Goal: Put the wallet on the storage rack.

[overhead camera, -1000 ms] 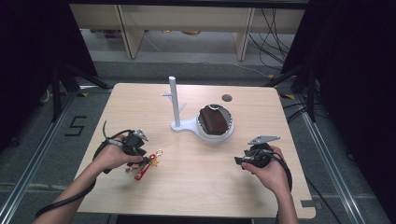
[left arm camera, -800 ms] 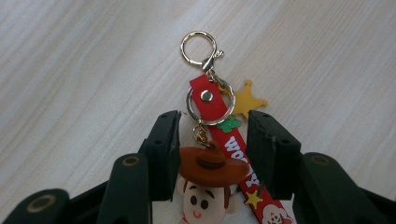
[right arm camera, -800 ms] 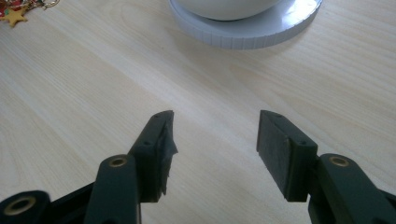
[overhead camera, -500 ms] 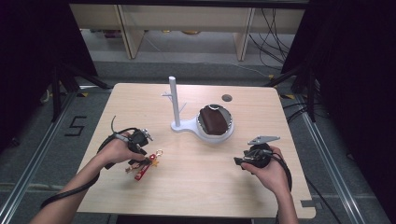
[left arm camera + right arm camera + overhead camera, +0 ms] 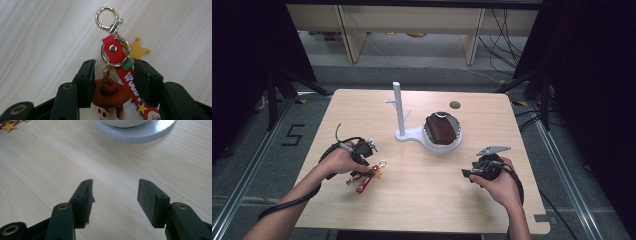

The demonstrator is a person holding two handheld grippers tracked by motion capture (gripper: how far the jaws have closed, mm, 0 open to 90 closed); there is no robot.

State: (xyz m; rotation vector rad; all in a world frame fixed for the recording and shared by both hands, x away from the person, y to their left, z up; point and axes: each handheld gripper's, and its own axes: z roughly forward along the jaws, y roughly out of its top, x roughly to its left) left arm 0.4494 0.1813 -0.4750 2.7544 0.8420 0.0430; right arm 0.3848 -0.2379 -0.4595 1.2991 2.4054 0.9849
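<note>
A: The left tool (image 5: 113, 75) has its jaws spread either side of the red strap keychain with gold rings, a yellow star and a brown-hatted figure (image 5: 117, 72). The jaws have just been opening, and I judge the pads are not pressing on it, though the hat sits close against one of them.

B: So where is the keychain lying?

A: Flat on the pale wooden counter (image 5: 422, 200), at the lower left of the high view, right under the left tool (image 5: 364, 150). Its clasp ring points away from the jaws in the left gripper view.

B: And the other hand?

A: The right tool (image 5: 468, 173) rests at the lower right with its jaws spread on nothing but bare counter.

B: How far along, then?

A: Early, I think. The white stand with an upright peg post (image 5: 398, 107) at the centre carries nothing on its pegs, and its round dish holds a dark brown pouch (image 5: 441, 129). If the keychain is meant for a peg, lifting and hanging it are both left.
</note>
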